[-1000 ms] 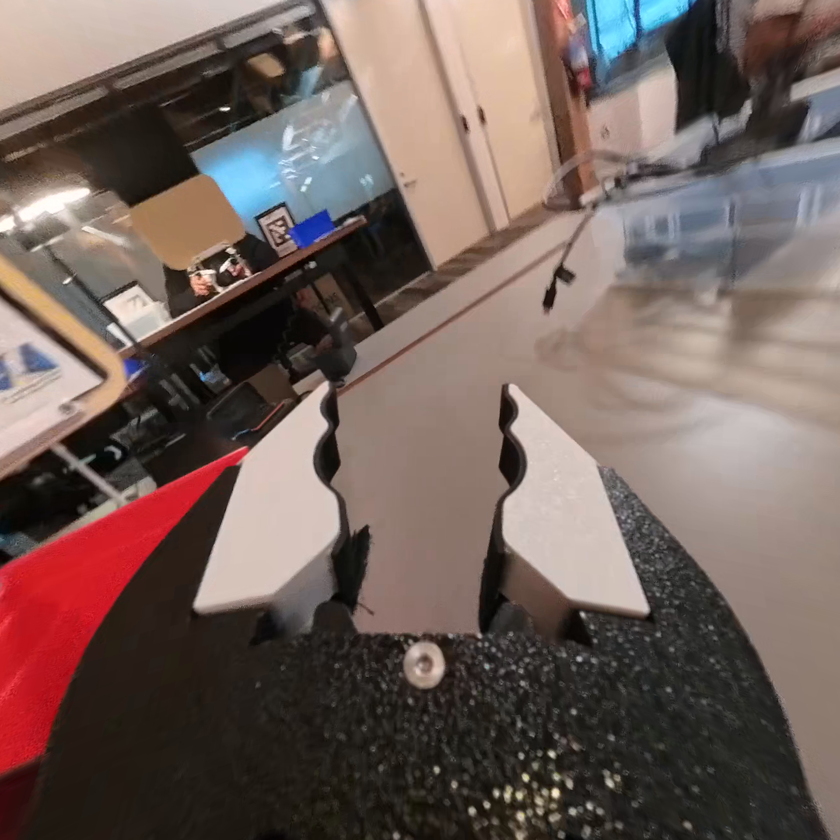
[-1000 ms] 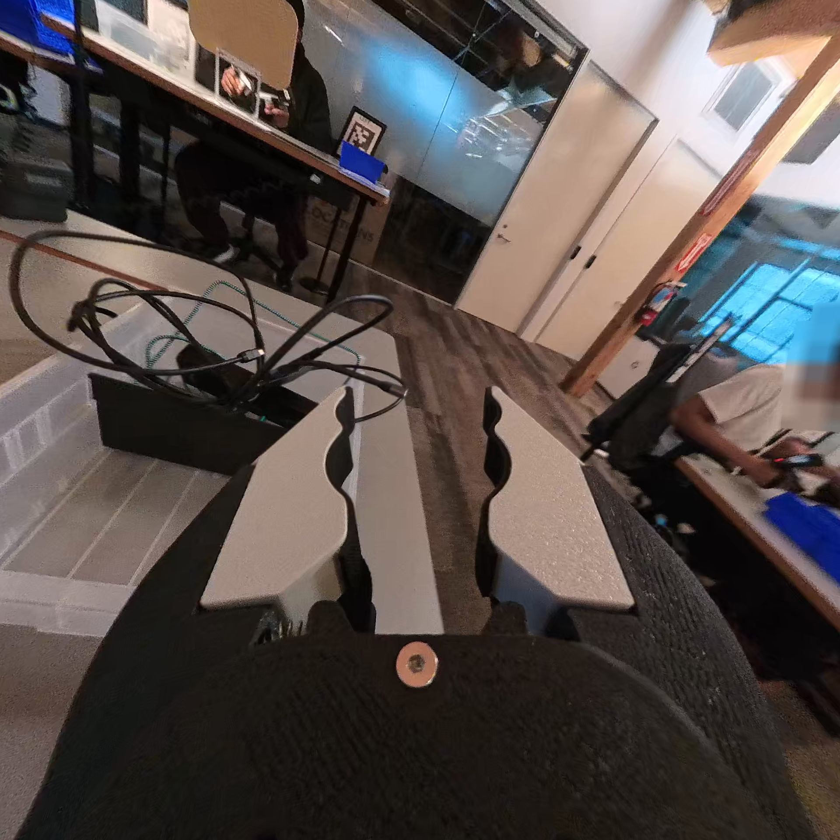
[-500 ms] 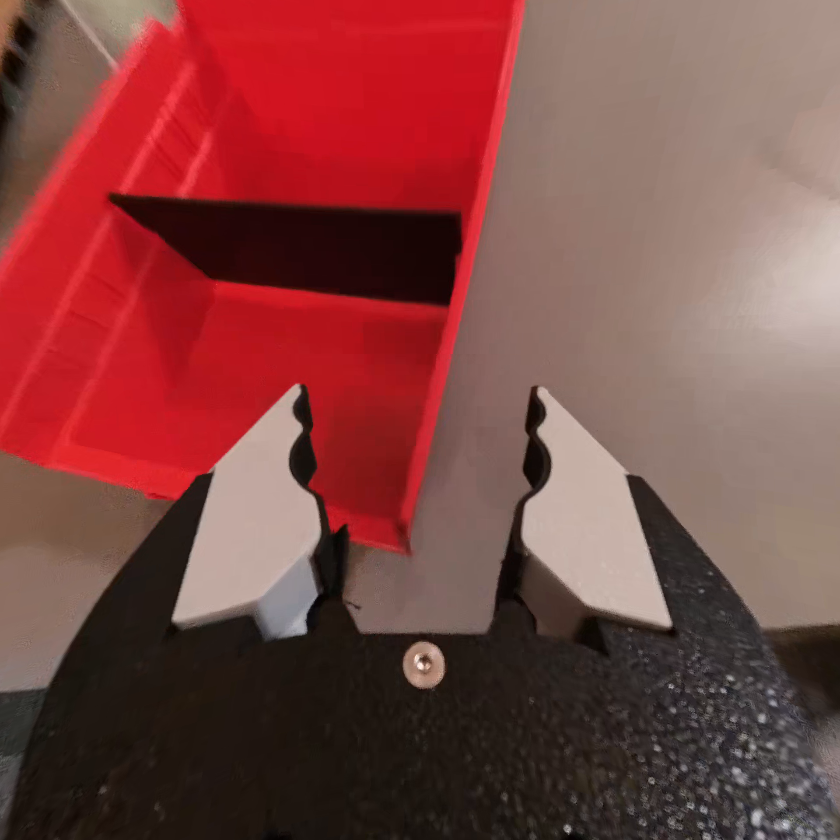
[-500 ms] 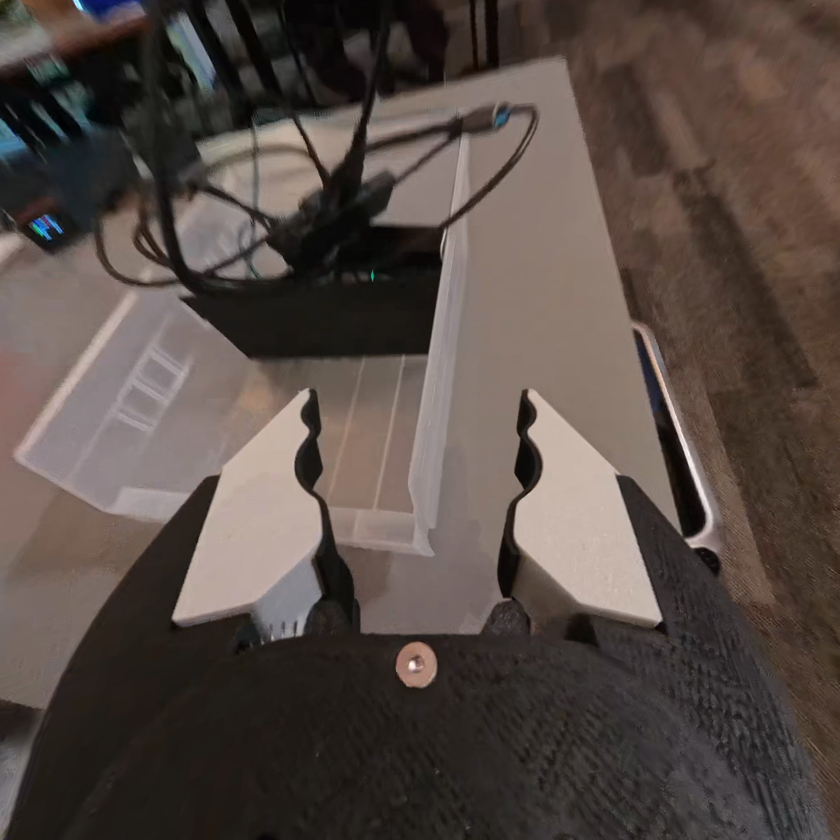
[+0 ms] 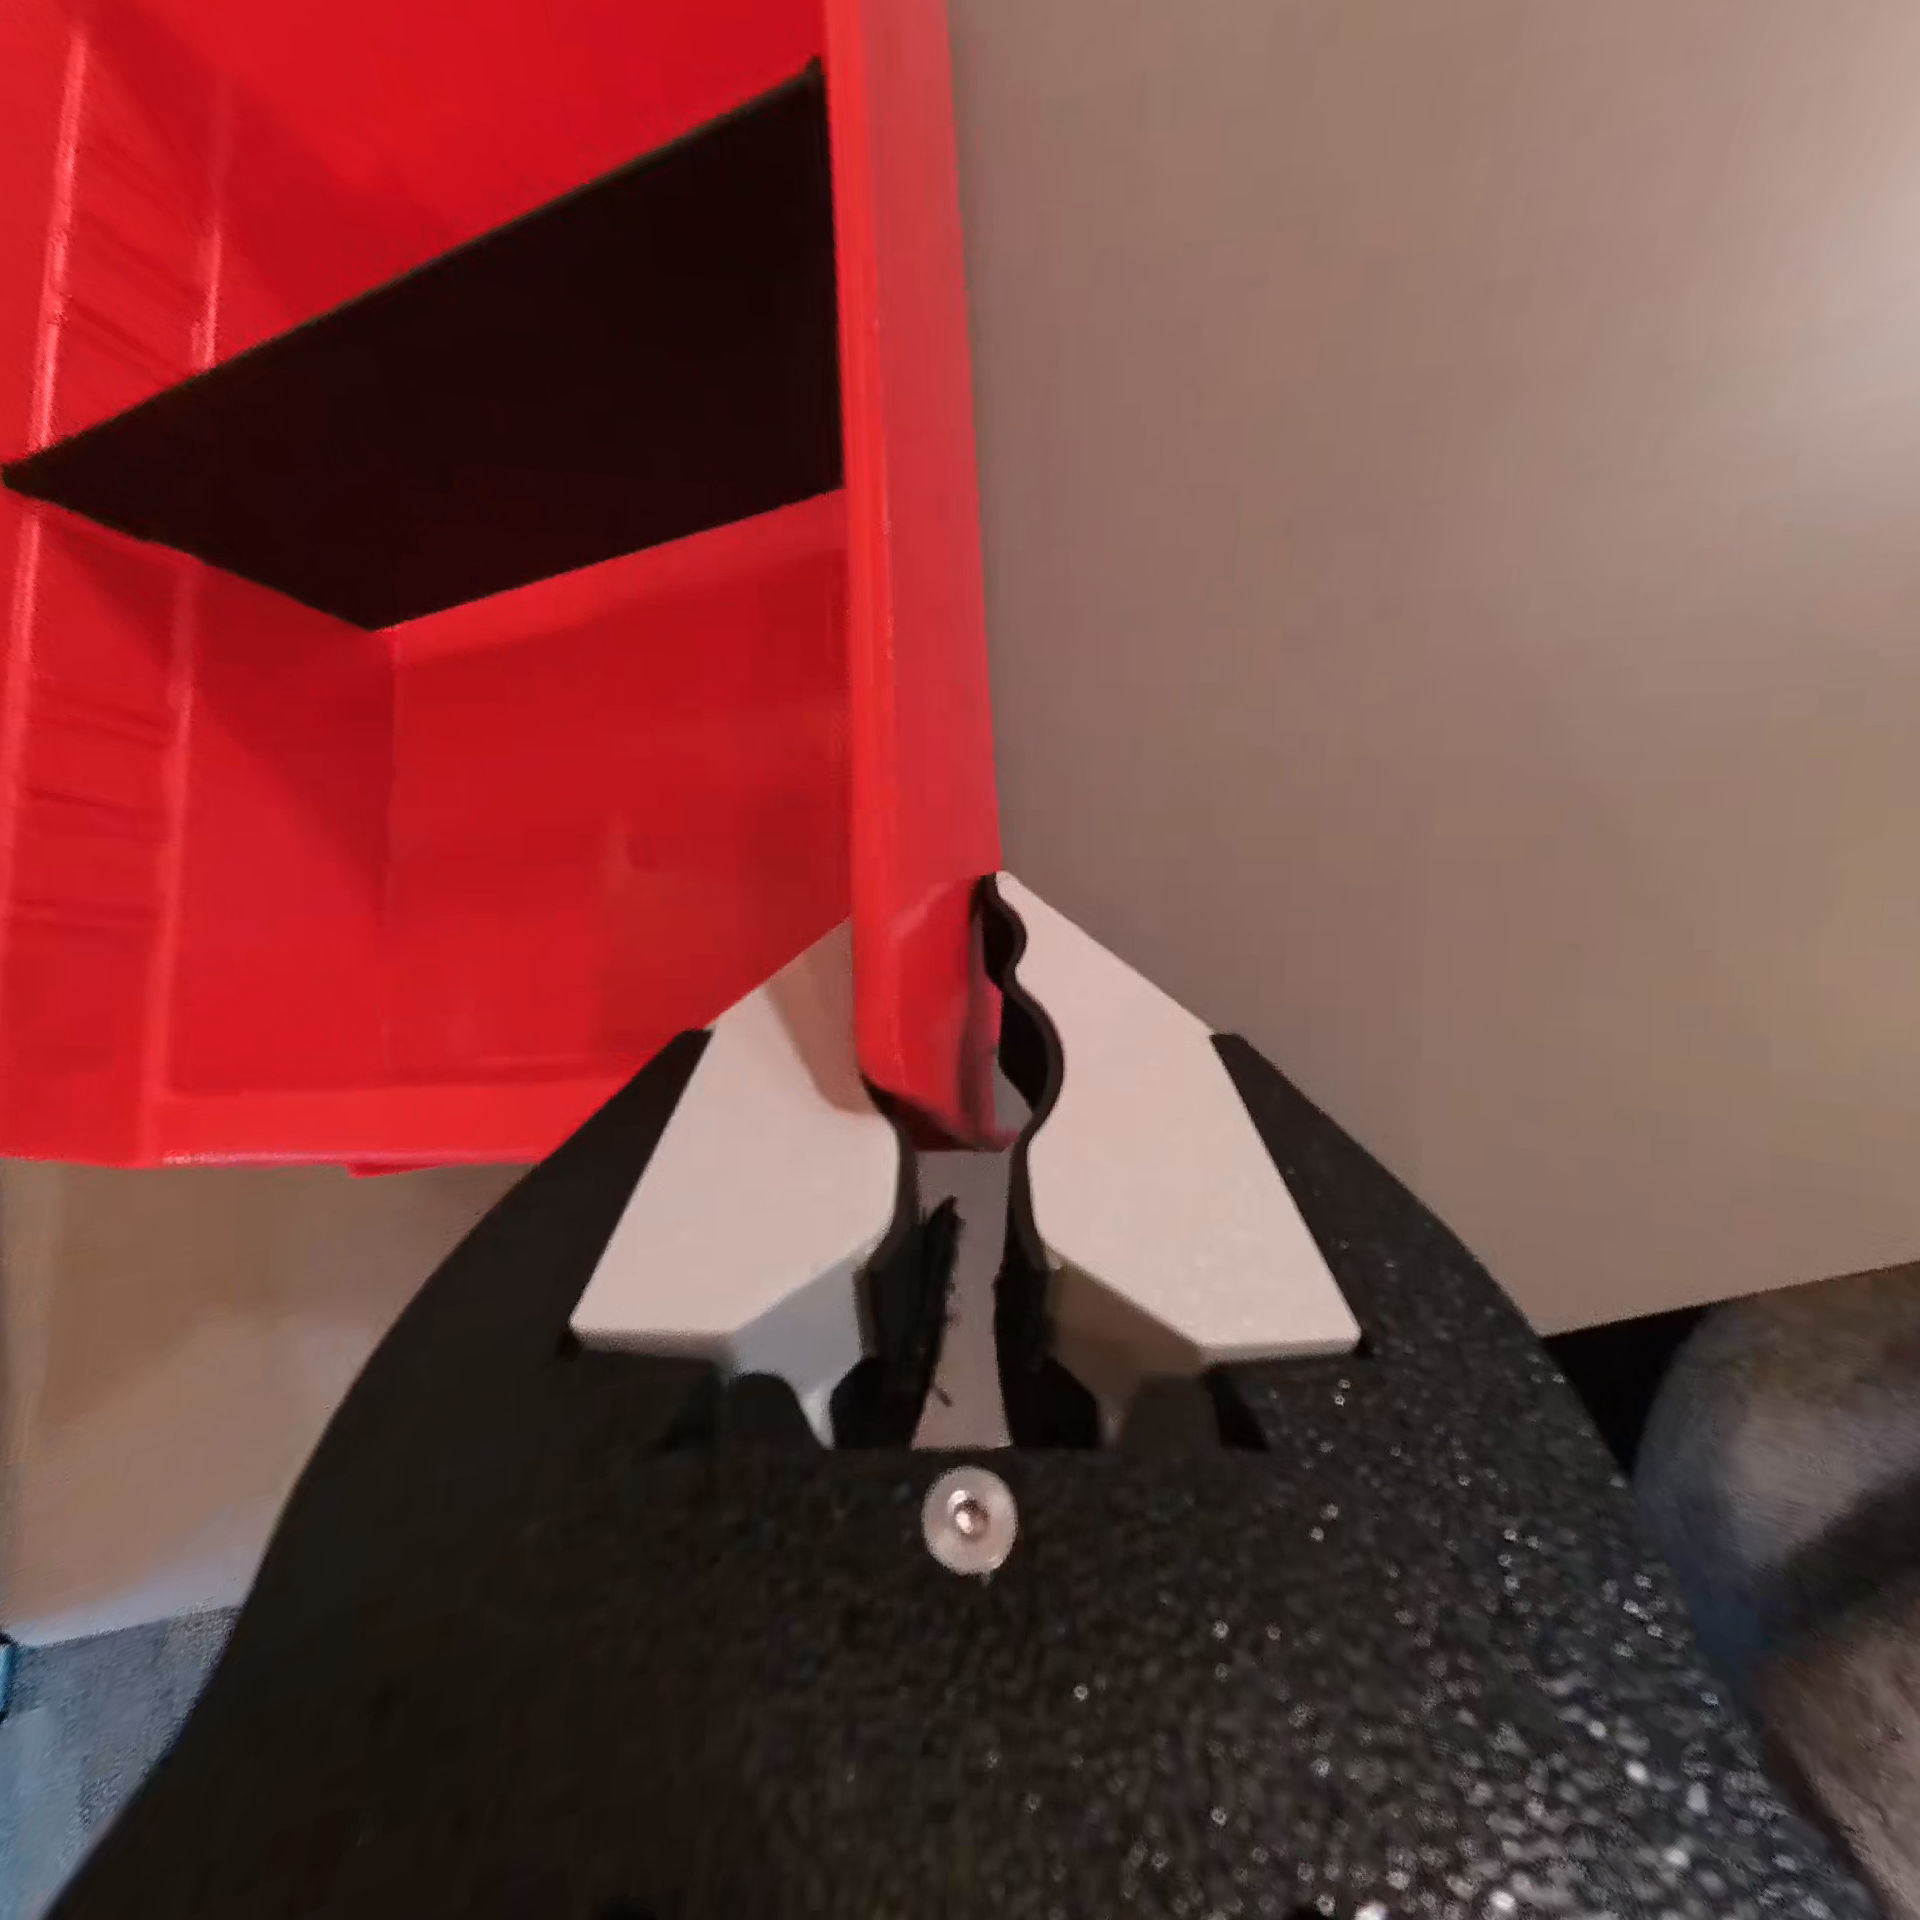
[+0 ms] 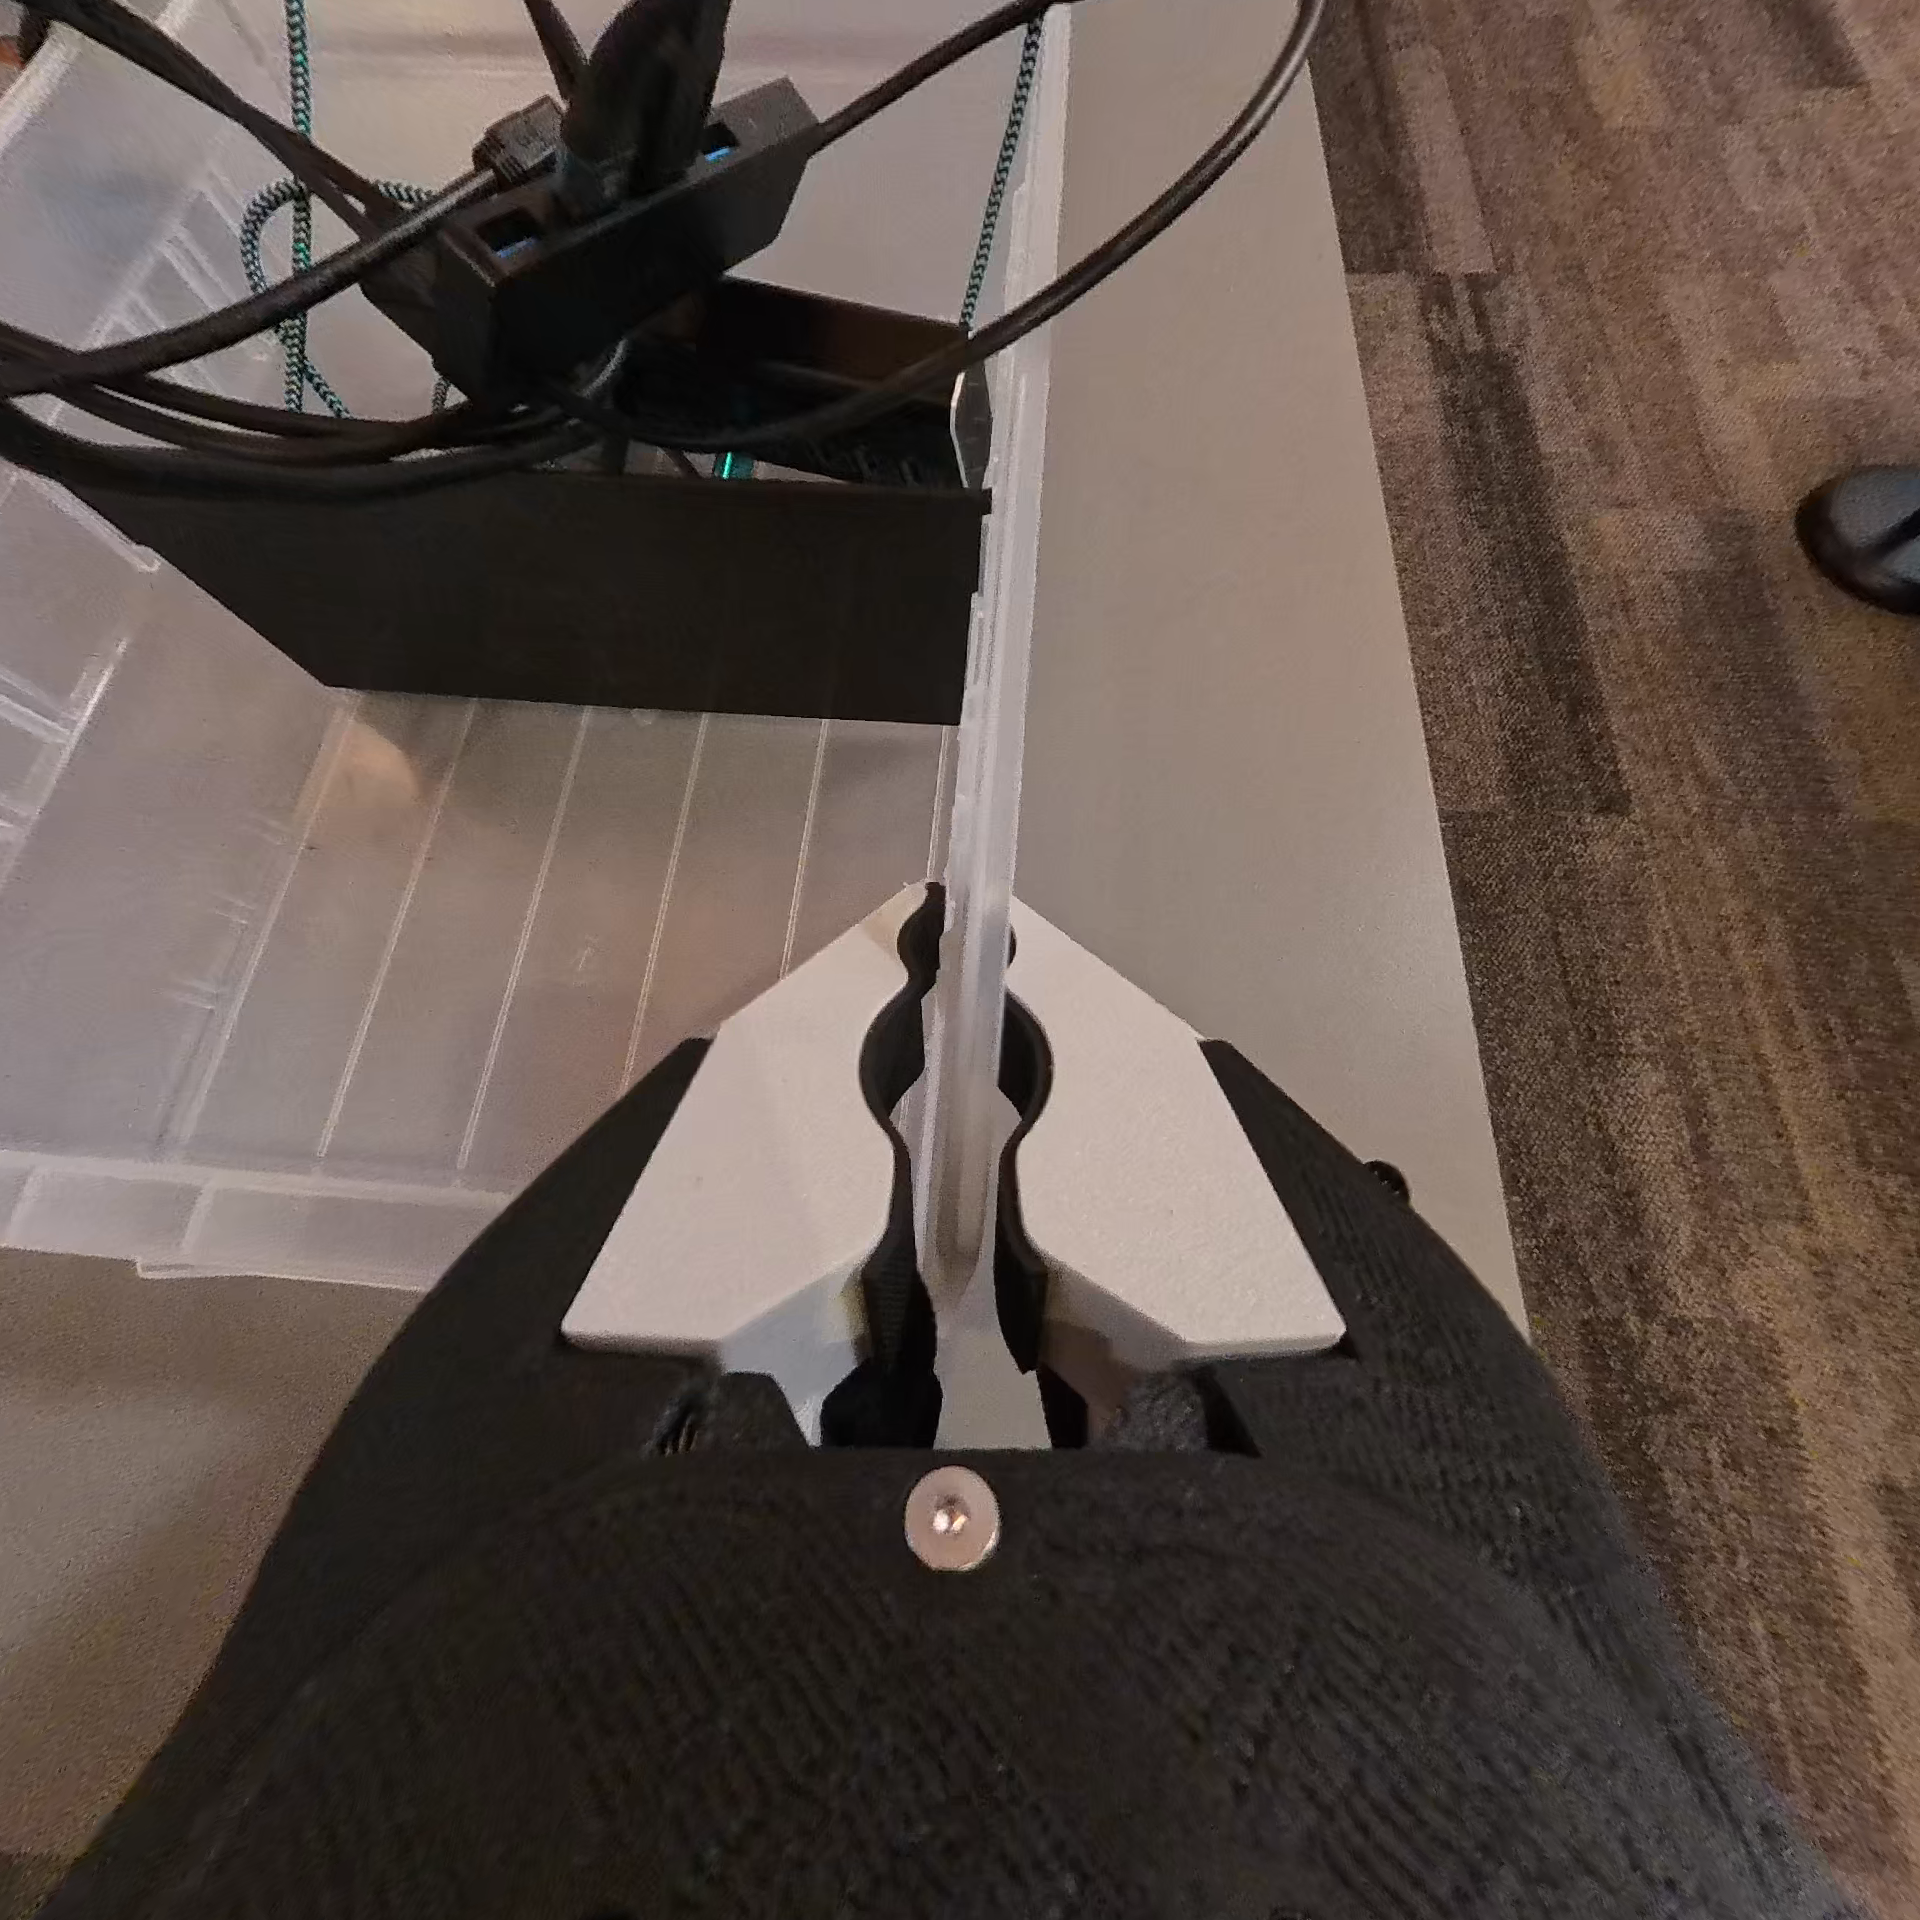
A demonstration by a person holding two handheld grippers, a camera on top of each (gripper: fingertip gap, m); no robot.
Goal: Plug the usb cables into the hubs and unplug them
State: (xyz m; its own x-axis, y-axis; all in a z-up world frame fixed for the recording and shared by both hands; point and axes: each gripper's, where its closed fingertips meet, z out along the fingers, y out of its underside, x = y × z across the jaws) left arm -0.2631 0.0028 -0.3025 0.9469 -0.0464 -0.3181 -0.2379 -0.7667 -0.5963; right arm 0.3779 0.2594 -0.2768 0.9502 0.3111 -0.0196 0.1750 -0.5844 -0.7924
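In the left wrist view, my left gripper (image 5: 920, 935) is shut on the near right corner wall of a red bin (image 5: 904, 520). The bin has a black divider (image 5: 468, 416) and both its compartments look empty. In the right wrist view, my right gripper (image 6: 971, 914) is shut on the right wall of a clear plastic bin (image 6: 987, 779). Behind a black divider (image 6: 623, 603) in that bin lies a black USB hub (image 6: 623, 239) with several black cables (image 6: 260, 416) and a green braided cable (image 6: 997, 177) tangled around it. Some cables are plugged into the hub.
Both bins stand on a grey table (image 5: 1455, 623), which also shows in the right wrist view (image 6: 1195, 623). The table's right edge drops to a carpeted floor (image 6: 1662, 727). A dark shoe (image 6: 1870, 540) shows at the far right on the floor.
Both grippers tilted down from looking across the room and moved onto the bins. Each went from open to shut on a bin wall: left on the red bin, right on the clear bin.
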